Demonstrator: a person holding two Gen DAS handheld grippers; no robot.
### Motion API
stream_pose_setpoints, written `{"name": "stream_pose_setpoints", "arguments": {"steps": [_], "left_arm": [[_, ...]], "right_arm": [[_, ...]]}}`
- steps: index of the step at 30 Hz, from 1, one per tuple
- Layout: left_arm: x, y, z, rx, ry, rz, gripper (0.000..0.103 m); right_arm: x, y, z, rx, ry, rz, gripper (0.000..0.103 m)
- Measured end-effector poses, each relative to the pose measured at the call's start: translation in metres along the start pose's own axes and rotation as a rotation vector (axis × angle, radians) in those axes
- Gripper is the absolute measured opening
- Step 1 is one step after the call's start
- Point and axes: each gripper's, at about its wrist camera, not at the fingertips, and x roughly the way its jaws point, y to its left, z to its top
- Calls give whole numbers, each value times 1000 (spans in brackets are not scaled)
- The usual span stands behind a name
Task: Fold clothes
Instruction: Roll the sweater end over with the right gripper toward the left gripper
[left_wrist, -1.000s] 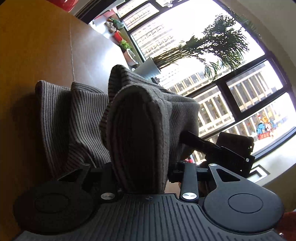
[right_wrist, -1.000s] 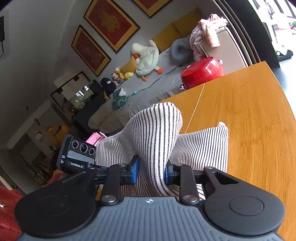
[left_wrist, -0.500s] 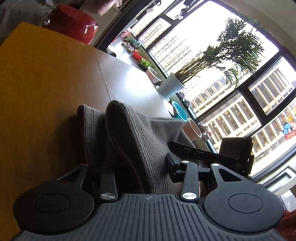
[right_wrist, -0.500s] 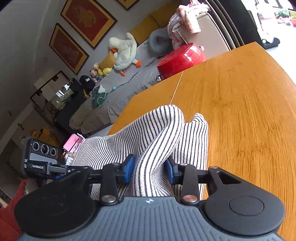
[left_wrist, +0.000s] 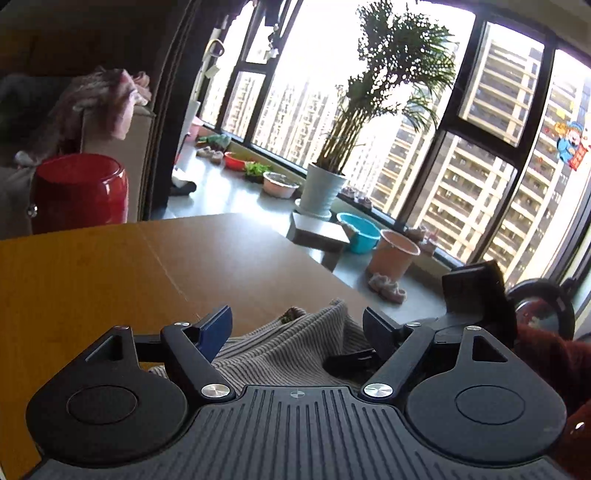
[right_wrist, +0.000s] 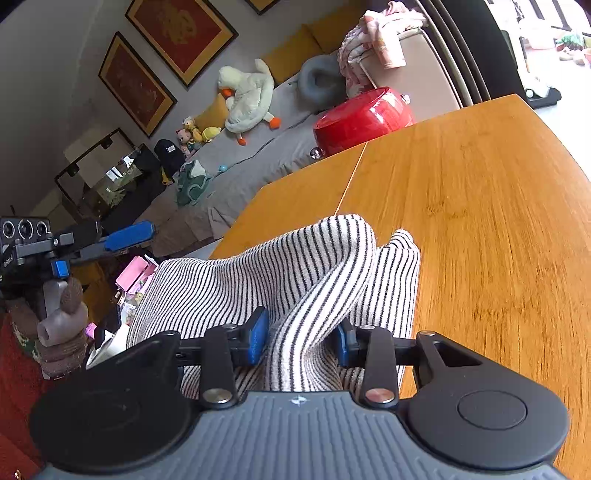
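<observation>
Striped garment (right_wrist: 280, 273) lay bunched at the tabletop's (right_wrist: 480, 192) near edge, its raised fold running away toward the far edge. Right gripper (right_wrist: 301, 341) pinched that fold. Left gripper (left_wrist: 297, 326) stood spread, the cloth loose between its fingers.

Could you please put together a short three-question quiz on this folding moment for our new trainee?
1. True or false: the left gripper is open.
2. What lies between the right gripper fingers?
3. The striped garment rests on: A) grey sofa, B) wooden table, C) windowsill.

Key: 1 true; 2 a raised fold of the striped garment; 3 B.
</observation>
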Motion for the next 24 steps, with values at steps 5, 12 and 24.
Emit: {"name": "stream_pose_setpoints", "arguments": {"steps": [5, 12, 24], "left_arm": [[53, 25, -25, 3, 155, 81, 81], [50, 31, -33, -9, 129, 78, 79], [50, 41, -35, -72, 134, 66, 84]], "right_arm": [[-4, 11, 3, -41, 11, -49, 37], [-47, 37, 0, -66, 21, -144, 70], [-59, 25, -48, 193, 143, -13, 78]]}}
